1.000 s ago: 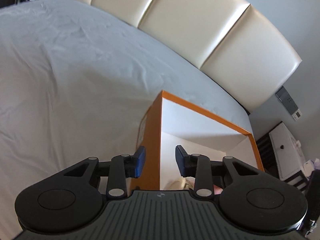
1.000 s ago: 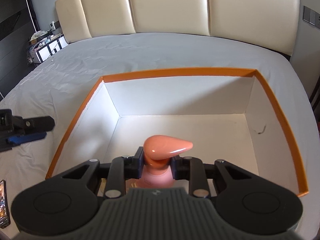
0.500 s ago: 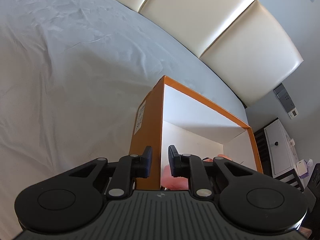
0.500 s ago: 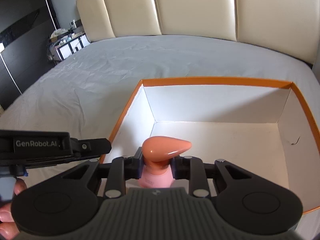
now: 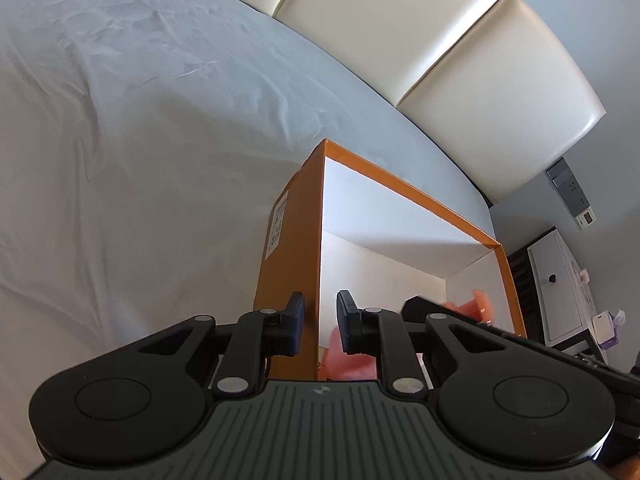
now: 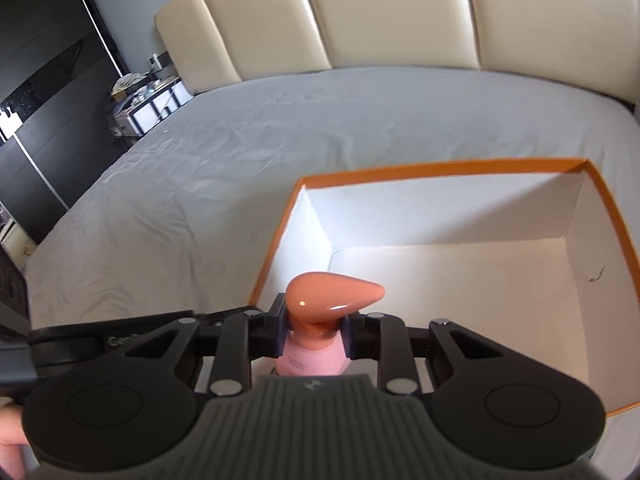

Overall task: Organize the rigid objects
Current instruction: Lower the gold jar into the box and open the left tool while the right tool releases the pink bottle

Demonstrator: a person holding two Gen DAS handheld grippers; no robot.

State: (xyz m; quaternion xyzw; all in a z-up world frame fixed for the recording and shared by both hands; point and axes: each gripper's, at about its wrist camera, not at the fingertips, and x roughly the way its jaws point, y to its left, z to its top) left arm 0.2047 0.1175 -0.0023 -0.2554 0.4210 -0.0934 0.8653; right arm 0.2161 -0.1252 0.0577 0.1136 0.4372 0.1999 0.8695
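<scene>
We are working over the grey bed, where the orange box is sitting open. Our left gripper is pinching its side wall; our right gripper is clamping the pink pump bottle upright (nozzle pointing right) above the near-left corner.
</scene>
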